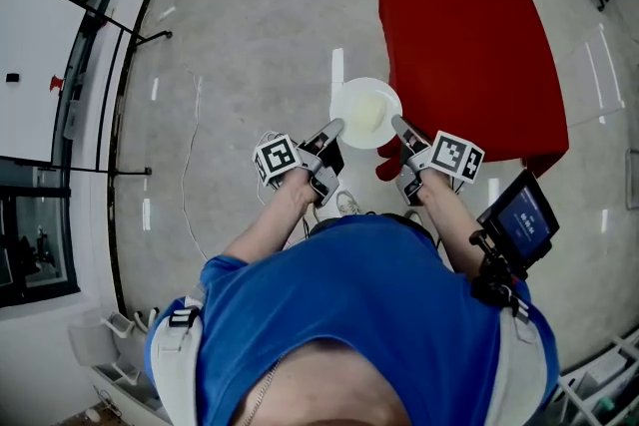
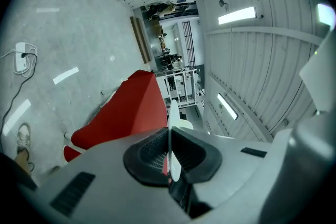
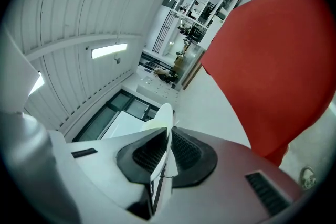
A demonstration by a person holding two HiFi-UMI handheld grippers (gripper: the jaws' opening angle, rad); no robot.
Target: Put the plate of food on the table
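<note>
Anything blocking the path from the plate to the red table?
Nothing visible. The round white plate of pale food, clamped at its rim by the left claw and right claw, hangs at the red-clothed table's near edge; no object shows on the cloth.

Right gripper [image 3: 167, 157] pinches the white plate [image 3: 163, 117] edge-on, red table [image 3: 273, 60] beside

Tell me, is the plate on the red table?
Off it: left gripper and right gripper hold the plate by its rim beside the red table.

Overhead and two close-ups on plate [image 1: 365, 113]
</note>
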